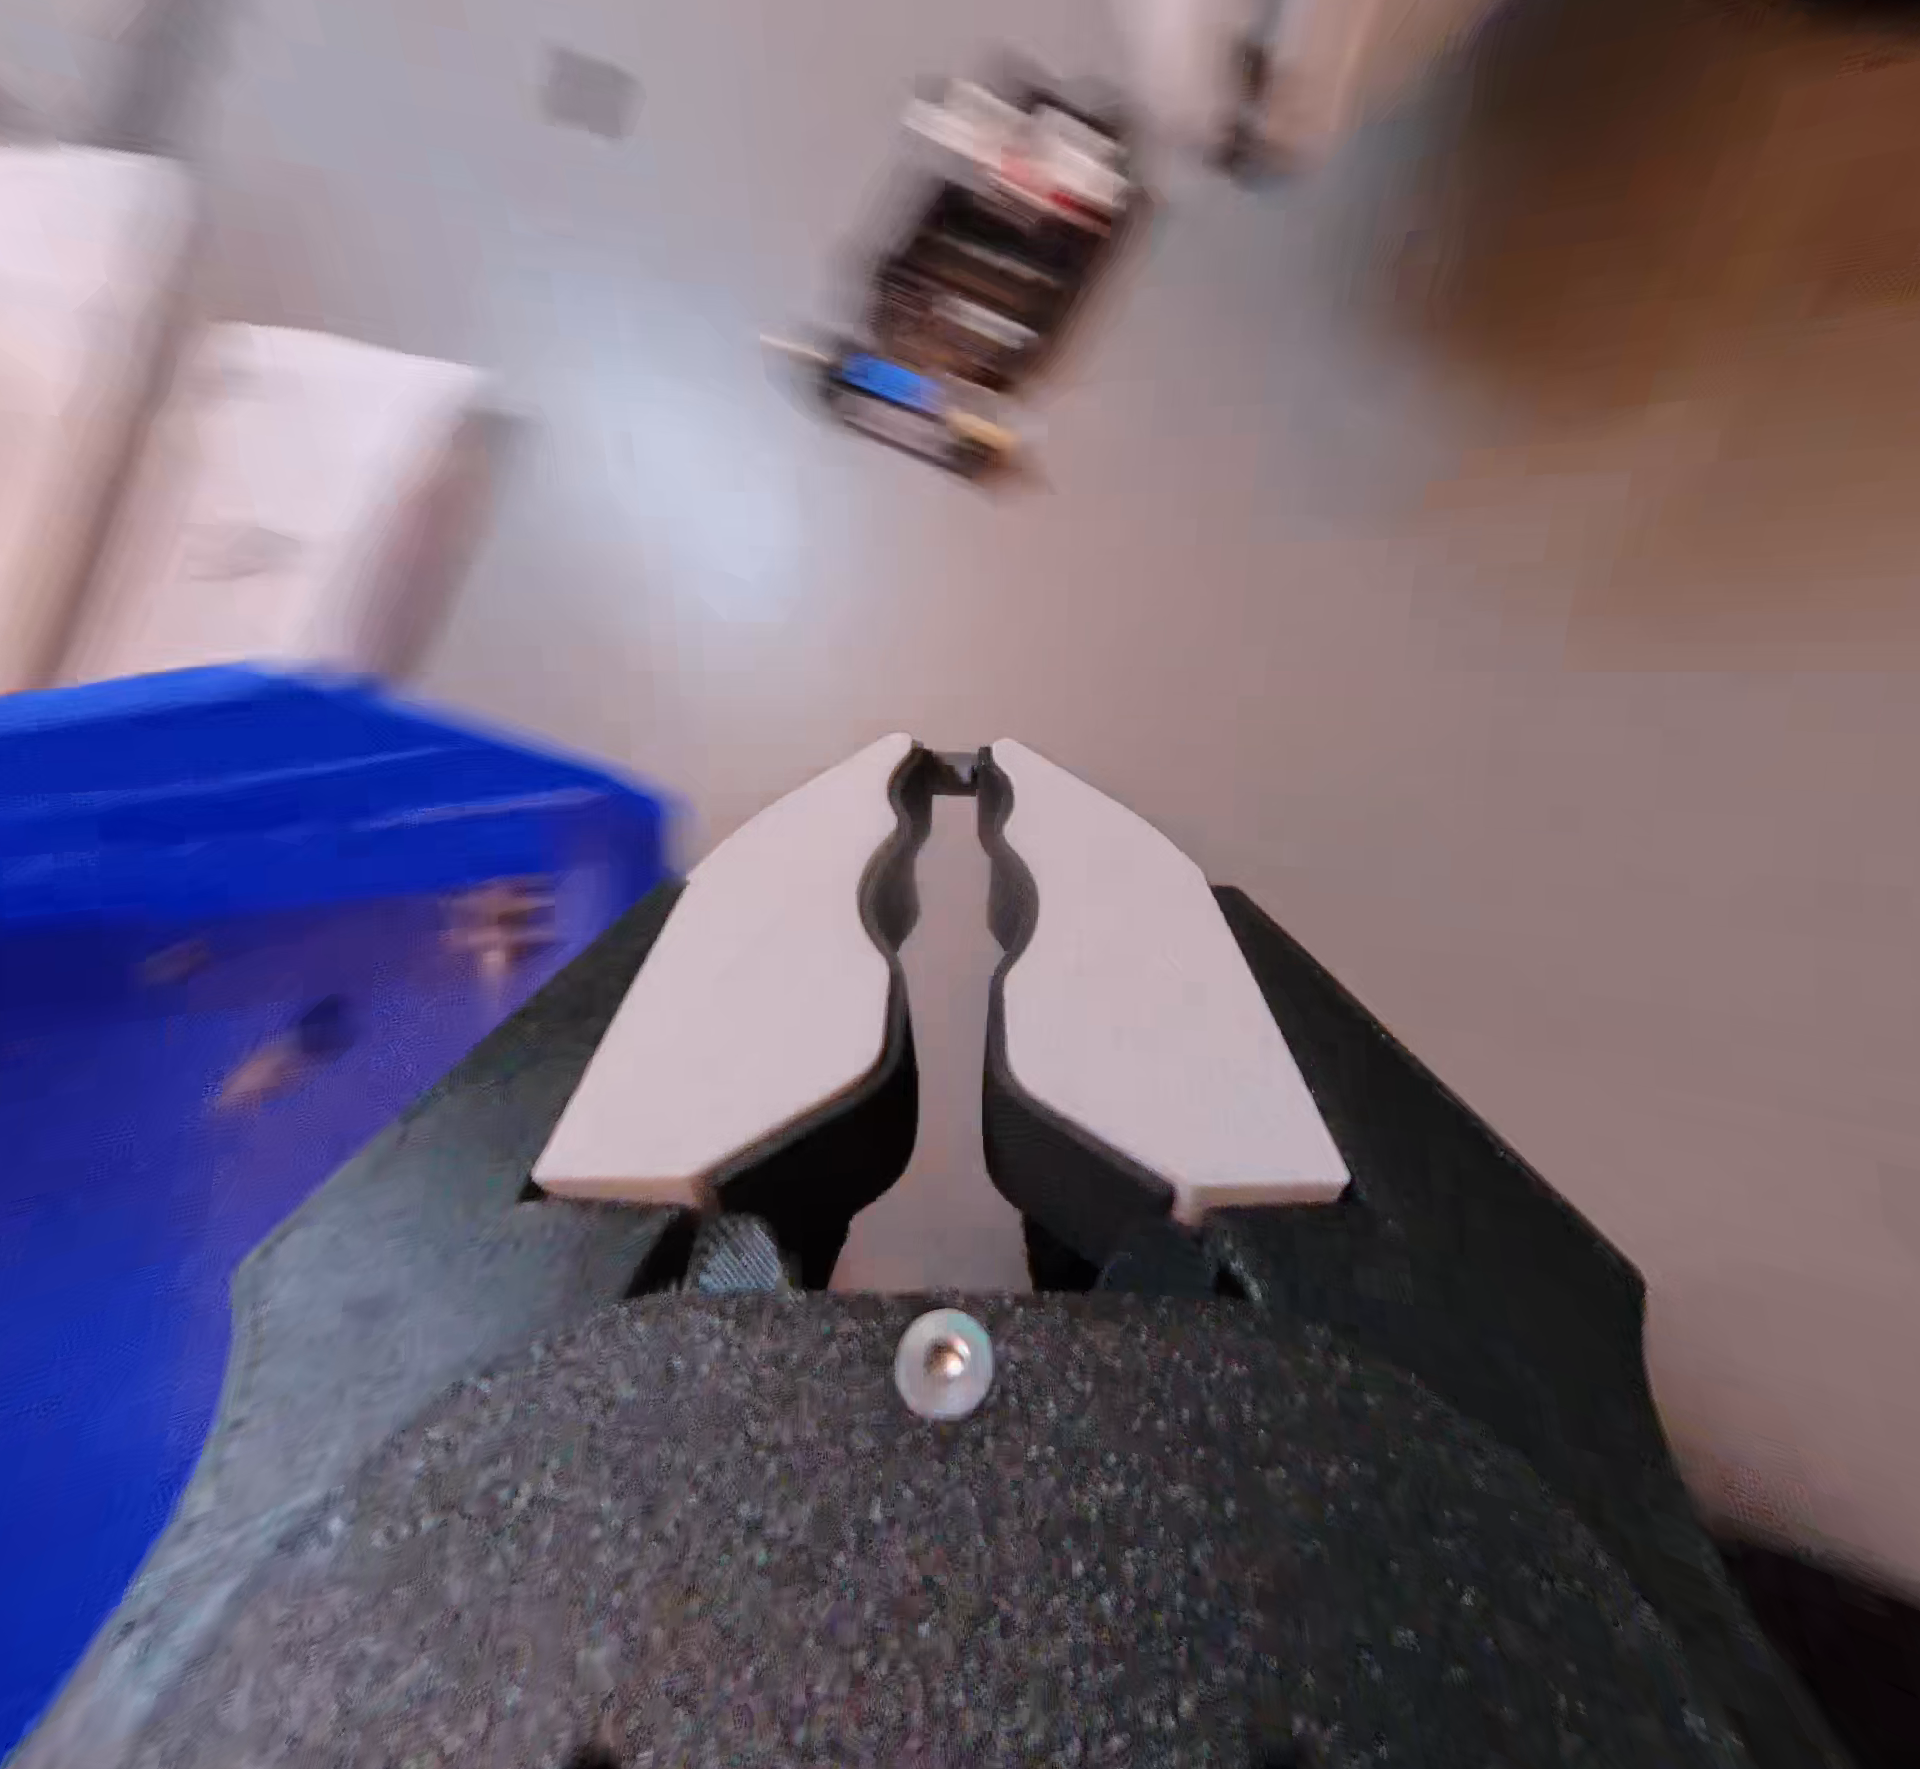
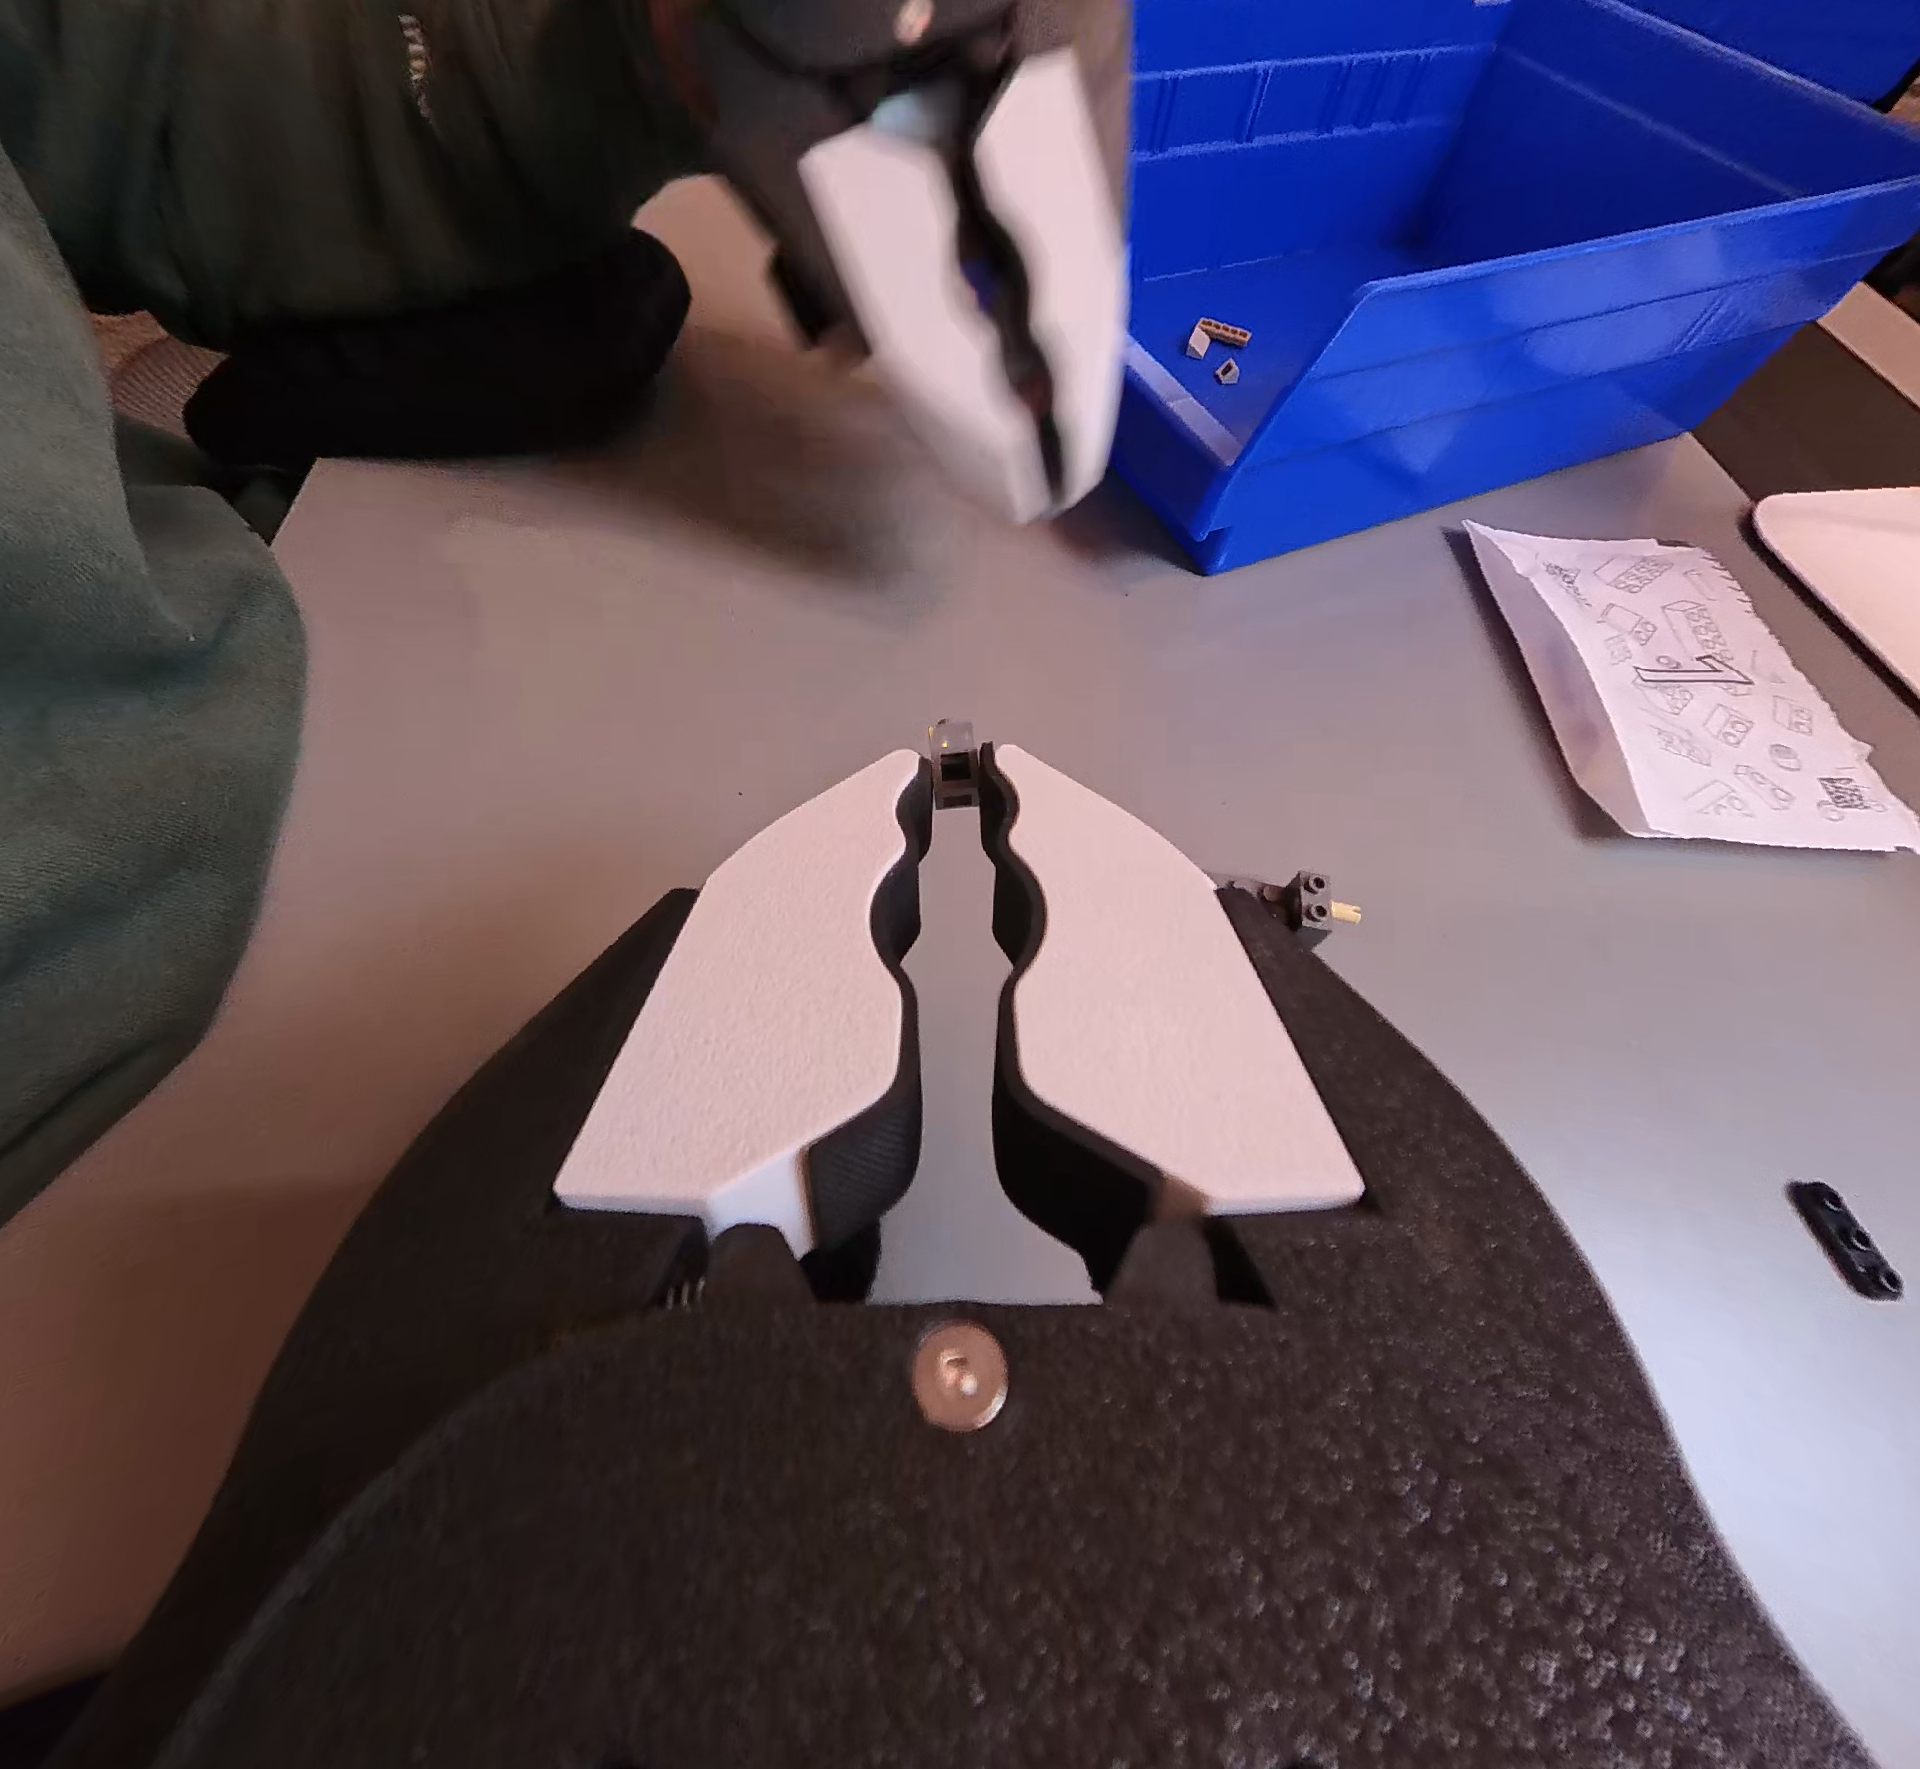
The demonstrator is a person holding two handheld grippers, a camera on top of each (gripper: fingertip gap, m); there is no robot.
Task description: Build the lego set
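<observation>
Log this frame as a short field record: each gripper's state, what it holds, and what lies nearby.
left gripper: shut on a small dark piece; view motion-blurred
right gripper: shut on a small dark grey brick with a clear stud
surface: grey table
bins: blue plastic bins, nearest holds small grey bricks
loose parts: dark grey brick with tan peg, black holed strip
paper: printed white sheet
</observation>
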